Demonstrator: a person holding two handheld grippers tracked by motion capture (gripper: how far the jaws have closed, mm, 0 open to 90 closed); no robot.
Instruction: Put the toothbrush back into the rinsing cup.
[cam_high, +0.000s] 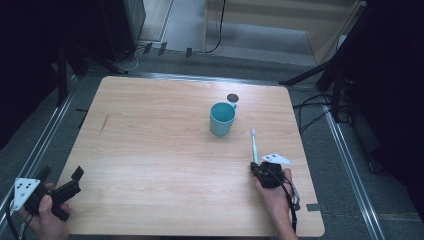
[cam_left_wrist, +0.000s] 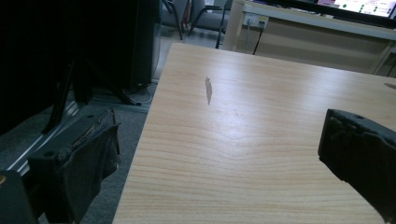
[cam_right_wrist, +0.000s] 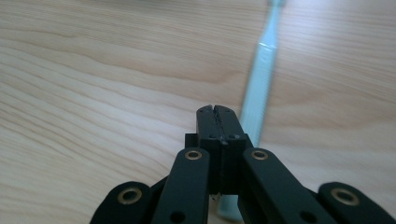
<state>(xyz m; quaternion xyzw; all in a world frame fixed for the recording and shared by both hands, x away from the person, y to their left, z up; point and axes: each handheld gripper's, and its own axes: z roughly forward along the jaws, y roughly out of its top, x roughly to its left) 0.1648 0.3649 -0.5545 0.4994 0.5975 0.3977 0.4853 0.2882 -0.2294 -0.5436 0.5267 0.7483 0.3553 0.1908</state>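
Right gripper (cam_right_wrist: 218, 111) has its jaws pressed together on nothing, with the pale blue toothbrush (cam_right_wrist: 261, 84) lying flat on the table just beside its tips and running ahead toward the teal cup (cam_high: 221, 119). My left gripper (cam_high: 64, 186) idles spread wide at the table's (cam_high: 150, 150) near corner. I judge the shut tips could nudge the thin brush, rolling or sliding it away.

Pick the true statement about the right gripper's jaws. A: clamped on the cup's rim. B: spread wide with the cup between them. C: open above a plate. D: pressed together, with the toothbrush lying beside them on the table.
D: in the right gripper view the right gripper has its jaws pressed together with nothing between them, and the light blue toothbrush lies just beside them on the table.
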